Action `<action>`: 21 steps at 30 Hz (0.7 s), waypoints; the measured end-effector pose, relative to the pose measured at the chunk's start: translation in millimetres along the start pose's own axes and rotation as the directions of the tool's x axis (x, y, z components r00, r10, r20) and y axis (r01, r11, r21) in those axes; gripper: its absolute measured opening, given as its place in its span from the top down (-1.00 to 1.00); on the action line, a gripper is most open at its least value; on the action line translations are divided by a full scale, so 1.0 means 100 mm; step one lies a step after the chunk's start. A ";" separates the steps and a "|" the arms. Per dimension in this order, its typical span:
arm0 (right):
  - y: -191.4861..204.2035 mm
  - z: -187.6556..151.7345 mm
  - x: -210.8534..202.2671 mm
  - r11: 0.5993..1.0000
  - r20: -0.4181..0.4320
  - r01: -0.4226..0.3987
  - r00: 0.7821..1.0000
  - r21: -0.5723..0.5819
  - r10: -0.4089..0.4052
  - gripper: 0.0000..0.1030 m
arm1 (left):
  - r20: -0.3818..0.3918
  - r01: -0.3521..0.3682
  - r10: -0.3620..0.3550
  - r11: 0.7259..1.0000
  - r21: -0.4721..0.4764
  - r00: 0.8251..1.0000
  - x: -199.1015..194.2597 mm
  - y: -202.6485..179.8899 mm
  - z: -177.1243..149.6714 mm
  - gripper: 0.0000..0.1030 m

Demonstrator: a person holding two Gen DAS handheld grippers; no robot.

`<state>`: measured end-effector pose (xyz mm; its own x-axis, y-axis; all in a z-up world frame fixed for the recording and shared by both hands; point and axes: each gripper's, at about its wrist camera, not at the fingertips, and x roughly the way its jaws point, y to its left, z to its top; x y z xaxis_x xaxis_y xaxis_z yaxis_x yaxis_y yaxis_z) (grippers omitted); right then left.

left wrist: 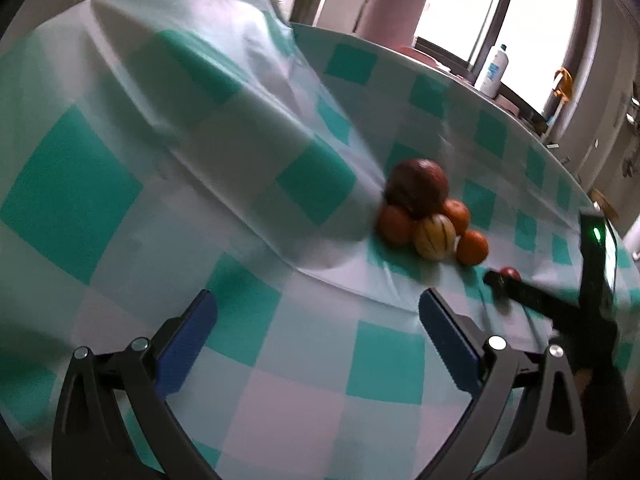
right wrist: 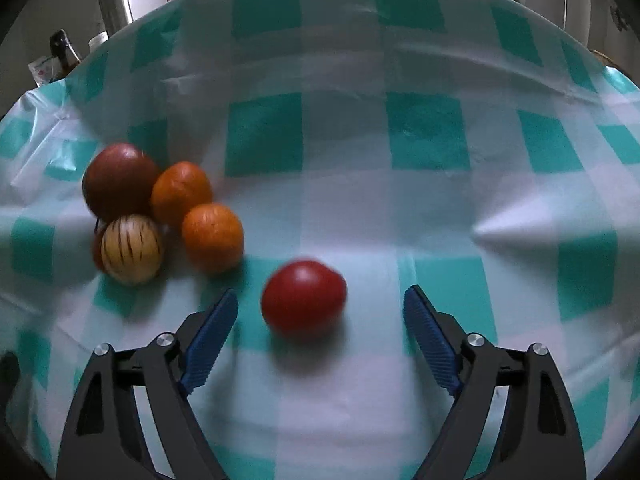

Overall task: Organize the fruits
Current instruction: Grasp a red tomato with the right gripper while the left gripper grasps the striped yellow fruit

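- Right tool (right wrist: pixel 320 308) released, jaws wide around the red tomato (right wrist: pixel 304 298) — smooth, soft, bruisable; grip its widest middle gently.
- Left tool (left wrist: pixel 318 328) released, empty over the worktop (left wrist: pixel 280 360).

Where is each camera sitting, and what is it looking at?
Left wrist view: sits behind the left tongs, looking down across the checked tablecloth at the fruit pile; its own open fingers show, plus the right tongs by the red fruit.
Right wrist view: sits behind the right tongs, looking down at the red fruit between its open fingers.
Both share the fruit pile, red fruit and tablecloth.
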<state>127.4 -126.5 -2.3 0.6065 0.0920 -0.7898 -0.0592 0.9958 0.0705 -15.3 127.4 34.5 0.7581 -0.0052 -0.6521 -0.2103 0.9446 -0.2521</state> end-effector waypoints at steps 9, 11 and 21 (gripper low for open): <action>-0.03 -0.19 -0.21 0.998 0.028 -0.045 0.999 -0.035 0.046 0.25 | -0.015 0.001 0.000 1.000 0.031 1.000 0.11 -0.09 -0.04 -0.96; -0.12 -0.29 -0.35 0.995 0.061 -0.103 0.993 0.002 0.103 0.26 | -0.013 0.008 -0.007 0.999 0.039 1.000 0.11 -0.11 -0.07 -0.96; -0.63 -0.61 -0.64 0.928 0.164 -0.311 0.946 0.207 0.280 0.25 | -0.115 0.163 -0.158 0.986 0.038 0.981 0.36 -0.42 -0.09 -0.95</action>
<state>43.4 -195.9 6.7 0.6871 0.3667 -0.6273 -0.0792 0.8960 0.4370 15.3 84.7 14.5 0.7059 -0.1922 -0.6818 -0.0601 0.9427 -0.3281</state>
